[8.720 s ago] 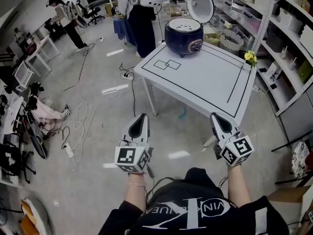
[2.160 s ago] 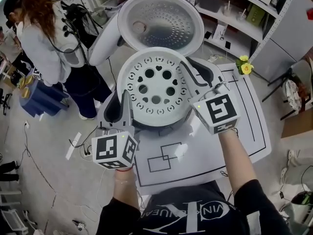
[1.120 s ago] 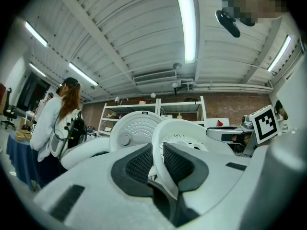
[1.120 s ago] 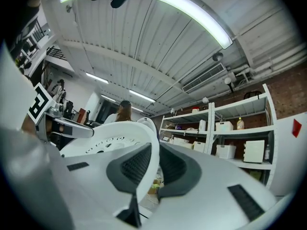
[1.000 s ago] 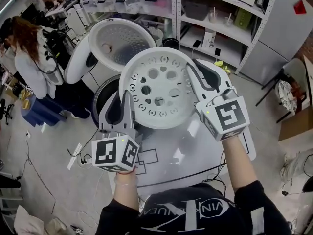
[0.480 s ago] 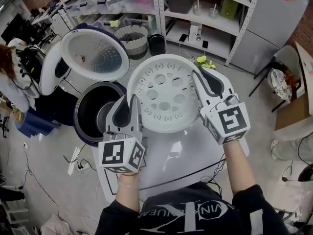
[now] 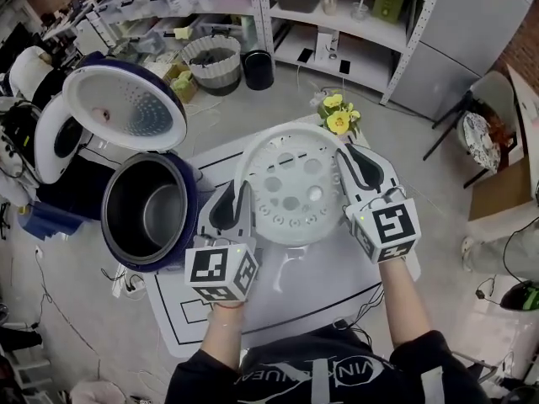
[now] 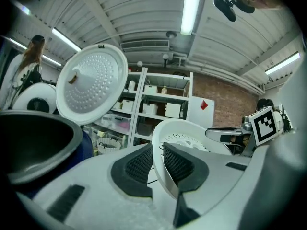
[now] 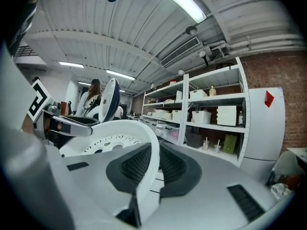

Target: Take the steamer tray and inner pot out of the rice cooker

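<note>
steamer tray [image 7: 290, 192] is pinched at its rim by both tongs. the left tongs [image 7: 242, 194] are closed to a narrow gap on the left wall, one pad inside and one outside. the right tongs [image 7: 347, 156] grip the right wall likewise. the tray is white and round, its floor pierced with rings of holes. it hangs between the tongs over the worktop [image 7: 324, 289], right of the open rice cooker [image 7: 114, 225], which holds the inner pot [image 7: 160, 217].

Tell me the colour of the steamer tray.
White. The steamer tray shows best in the head view.
</note>
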Demonstrator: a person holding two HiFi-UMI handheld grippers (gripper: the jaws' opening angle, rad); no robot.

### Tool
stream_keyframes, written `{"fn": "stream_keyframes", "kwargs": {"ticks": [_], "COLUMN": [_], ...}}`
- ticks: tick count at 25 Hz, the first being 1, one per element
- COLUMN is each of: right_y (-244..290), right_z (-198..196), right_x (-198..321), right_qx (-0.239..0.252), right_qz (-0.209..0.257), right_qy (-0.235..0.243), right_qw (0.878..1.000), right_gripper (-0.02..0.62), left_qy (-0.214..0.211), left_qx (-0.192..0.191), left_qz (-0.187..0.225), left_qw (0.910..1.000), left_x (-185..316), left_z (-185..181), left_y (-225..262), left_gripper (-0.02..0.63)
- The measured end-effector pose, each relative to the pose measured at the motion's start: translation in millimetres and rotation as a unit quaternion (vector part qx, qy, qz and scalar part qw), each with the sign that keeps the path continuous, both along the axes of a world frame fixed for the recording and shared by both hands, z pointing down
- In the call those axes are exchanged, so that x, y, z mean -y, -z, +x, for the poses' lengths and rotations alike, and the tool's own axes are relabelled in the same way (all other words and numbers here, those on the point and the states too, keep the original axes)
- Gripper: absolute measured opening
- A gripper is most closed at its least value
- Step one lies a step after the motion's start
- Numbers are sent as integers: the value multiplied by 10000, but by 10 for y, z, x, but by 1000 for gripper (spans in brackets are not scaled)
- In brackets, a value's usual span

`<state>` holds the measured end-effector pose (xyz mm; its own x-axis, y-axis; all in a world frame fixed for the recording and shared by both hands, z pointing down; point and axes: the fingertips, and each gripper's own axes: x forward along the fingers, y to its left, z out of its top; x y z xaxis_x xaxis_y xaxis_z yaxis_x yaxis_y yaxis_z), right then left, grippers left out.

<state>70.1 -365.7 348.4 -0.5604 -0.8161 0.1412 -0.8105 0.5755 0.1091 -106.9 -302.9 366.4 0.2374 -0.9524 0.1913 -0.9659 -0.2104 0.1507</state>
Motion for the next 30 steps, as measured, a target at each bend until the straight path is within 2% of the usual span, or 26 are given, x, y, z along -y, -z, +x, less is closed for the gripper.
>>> {"fn": "stream_keyframes", "kwargs": {"ticks": [9, 17, 25, 30], "right_y": [-1095, -1848, -2085, -2146], "right_z": [361, 566, 541, 501], "right_x": [215, 379, 527, 569], "right_qx": [-242, -344, -361, -348], "right_qz": [-946, -1806, -2041, -2045], "right_qy": [-114, -252, -266, -257], "right_qw": [9952, 9826, 9779, 9779], "right_gripper": [49, 49, 51, 52], "left_qy": [-109, -305, -243, -240], "left_qx": [-27, 132, 185, 449], "left_qz": [-902, -1648, -1910, -1930], "left_qw": [9959, 9858, 9811, 9799], "left_x": [278, 491, 646, 673], "left_z": [338, 529, 498, 470], "left_y": [-1029, -1720, -1956, -2040], "left_gripper": [67, 67, 66, 67]}}
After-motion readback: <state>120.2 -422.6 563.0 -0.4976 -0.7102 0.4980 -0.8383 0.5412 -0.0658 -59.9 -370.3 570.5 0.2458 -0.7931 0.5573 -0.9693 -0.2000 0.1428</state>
